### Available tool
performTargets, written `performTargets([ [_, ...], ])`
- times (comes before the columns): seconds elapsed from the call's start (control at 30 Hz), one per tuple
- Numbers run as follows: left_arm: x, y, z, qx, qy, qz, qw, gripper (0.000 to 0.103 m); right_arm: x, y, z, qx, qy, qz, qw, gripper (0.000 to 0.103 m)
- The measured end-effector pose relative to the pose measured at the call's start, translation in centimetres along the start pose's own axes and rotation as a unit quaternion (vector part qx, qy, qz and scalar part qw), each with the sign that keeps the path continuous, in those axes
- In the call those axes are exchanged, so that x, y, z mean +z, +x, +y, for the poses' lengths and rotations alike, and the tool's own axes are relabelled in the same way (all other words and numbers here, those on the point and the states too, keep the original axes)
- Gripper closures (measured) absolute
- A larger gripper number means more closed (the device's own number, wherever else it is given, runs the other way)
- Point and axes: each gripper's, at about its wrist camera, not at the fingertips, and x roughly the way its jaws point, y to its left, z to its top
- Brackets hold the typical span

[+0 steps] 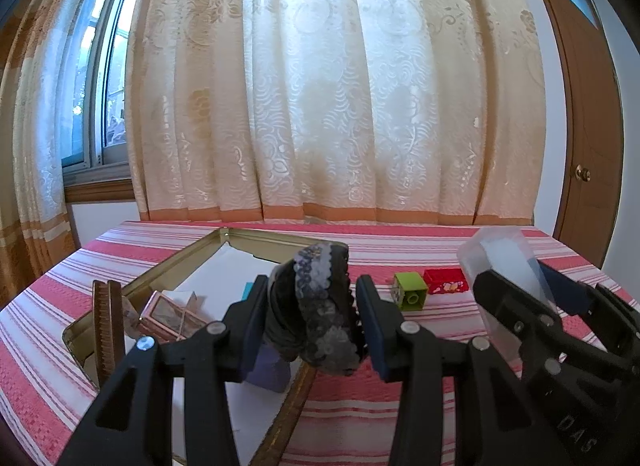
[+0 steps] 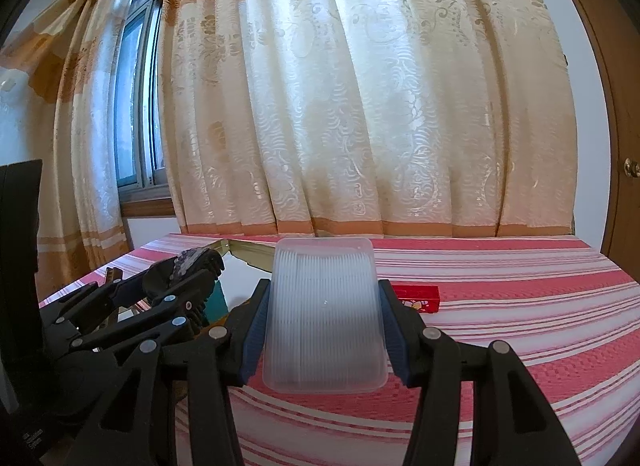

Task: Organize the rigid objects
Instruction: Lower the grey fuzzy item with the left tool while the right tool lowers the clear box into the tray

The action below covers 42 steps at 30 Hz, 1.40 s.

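Observation:
My left gripper (image 1: 314,326) is shut on a dark hair clip (image 1: 320,306) trimmed with grey sequined lace, and holds it above the near right rim of a gold-edged tray (image 1: 188,254). My right gripper (image 2: 324,326) is shut on a translucent plastic box (image 2: 324,306) of cotton swabs, held upright above the striped cloth. In the left wrist view, the right gripper (image 1: 532,298) and its plastic box (image 1: 500,262) show at the right. The right wrist view shows the left gripper (image 2: 188,278) and the hair clip (image 2: 192,262) at the left.
The tray holds a wooden comb (image 1: 107,330), a pink box (image 1: 172,316) and a purple object (image 1: 268,370). A green block (image 1: 410,290) and a red box (image 1: 446,281) lie on the red striped tablecloth (image 2: 520,306). Curtains hang behind; a door stands at the right.

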Motion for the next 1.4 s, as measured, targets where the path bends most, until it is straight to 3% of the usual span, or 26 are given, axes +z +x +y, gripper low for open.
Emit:
performTargets([
  [1.4,-0.1,-0.8,2.7,0.025,-0.008,-0.011,0.9996,0.060,0.1,0.8,2.0,0.023,-0.005,0.003,1.000,0.049],
])
